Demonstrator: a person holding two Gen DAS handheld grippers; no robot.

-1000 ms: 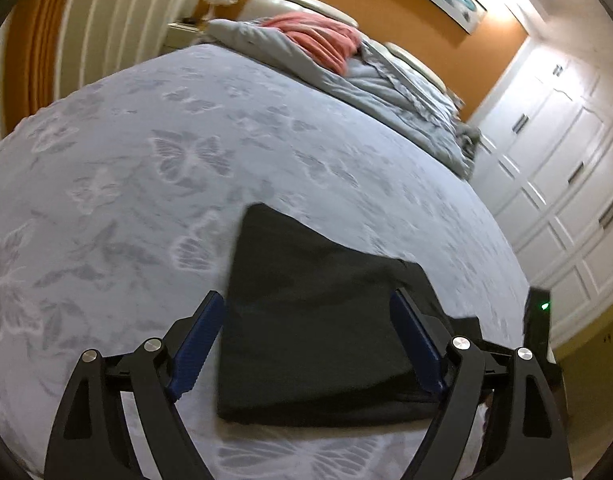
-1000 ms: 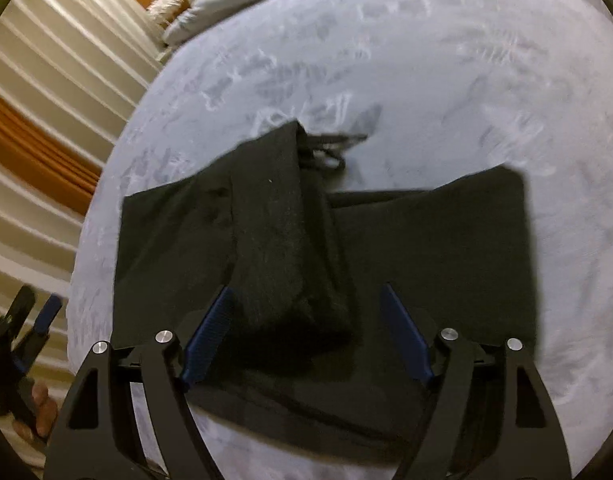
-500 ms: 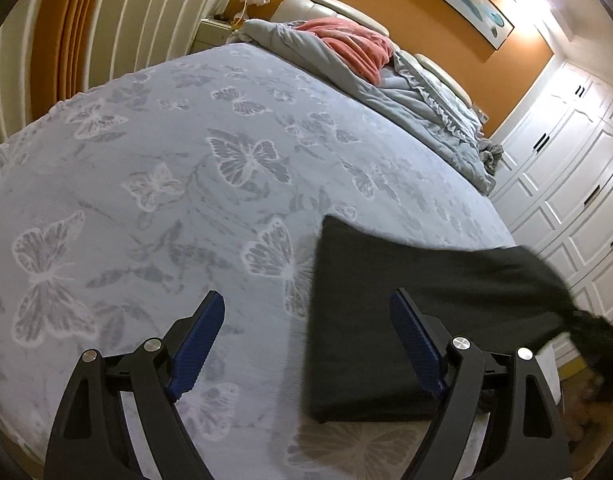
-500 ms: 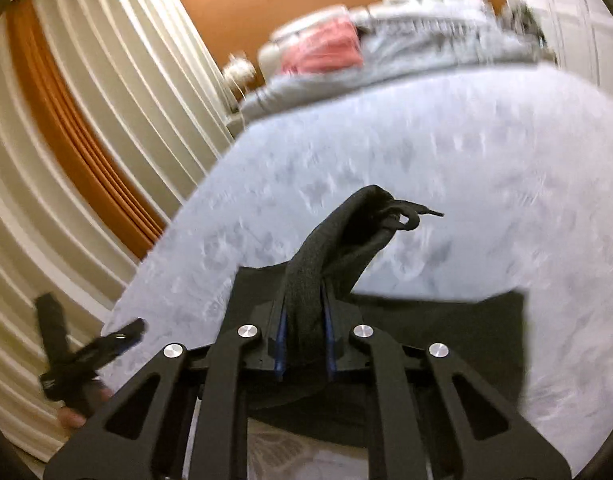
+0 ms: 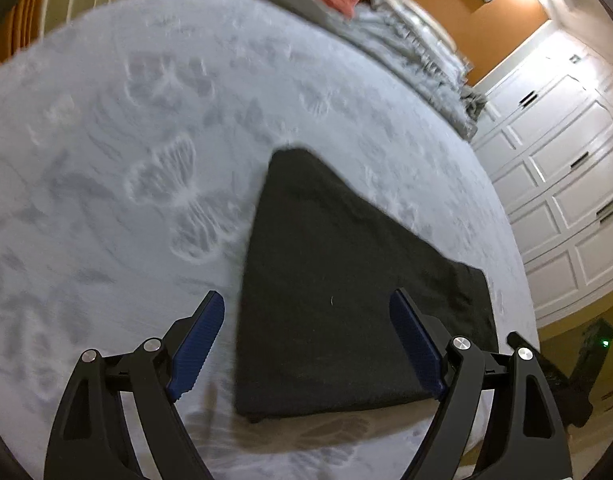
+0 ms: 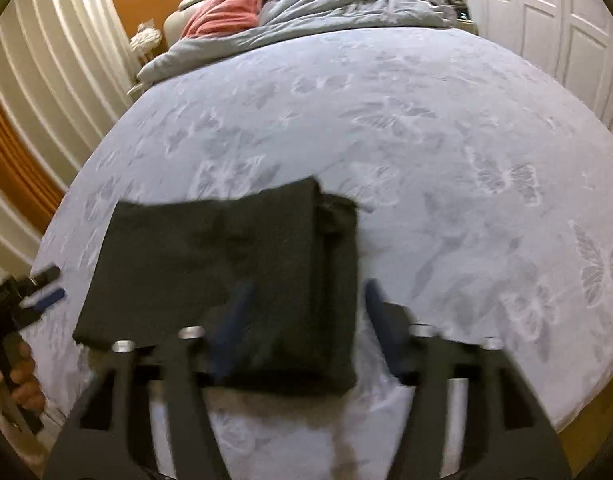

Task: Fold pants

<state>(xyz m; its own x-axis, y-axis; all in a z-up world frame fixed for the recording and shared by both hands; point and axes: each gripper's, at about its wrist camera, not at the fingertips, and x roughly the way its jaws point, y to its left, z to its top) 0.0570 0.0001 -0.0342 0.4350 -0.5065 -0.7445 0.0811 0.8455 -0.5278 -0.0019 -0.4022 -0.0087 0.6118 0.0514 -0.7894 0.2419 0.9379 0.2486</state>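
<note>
The bed [image 5: 154,92] fills both views, a wide pale blue-grey cover printed with butterflies, and a rumpled grey duvet [image 6: 346,4] with a pink blanket [image 6: 226,16] on it is bunched up at the head end. White panelled wardrobe doors [image 5: 562,184] run along one side of the bed, and pleated cream curtains [image 6: 54,64] hang on the other.

Near the foot edge of the bed lie the black pants [image 6: 226,272], folded into a flat rectangular packet, resting on the cover with nothing gripping them. In the right wrist view a thicker folded layer sits along the packet's right side, with a small bit of dark fabric poking out at its far corner.

The left tool [image 5: 310,336] has its blue-padded fingers spread wide, straddling the near edge of the pants [image 5: 330,288] without pinching them. The right tool [image 6: 302,324] is blurred, but its fingers stand apart too, one over the cloth and one over the bare cover just beside it, and nothing is held between them. At the far left of the right wrist view, the left tool [image 6: 42,292] appears again beside the packet, with the person's hand [image 6: 22,388] on its handle.
</note>
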